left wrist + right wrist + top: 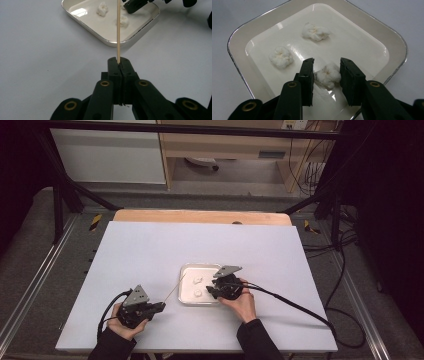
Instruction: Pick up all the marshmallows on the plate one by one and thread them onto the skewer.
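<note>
Right gripper in the tray, jaws pressed on both sides of a white cotton ball near the tray's front edge; left gripper outside the tray, clamped on a wooden stick

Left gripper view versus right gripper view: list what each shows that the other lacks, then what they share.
Left gripper view: a wooden skewer clamped in the left hand-held gripper, jaws shut. Right gripper view: a third white puff between the jaws of the right hand-held gripper, pads touching its sides. Shared: the metal tray, two loose white puffs, the white table.
</note>
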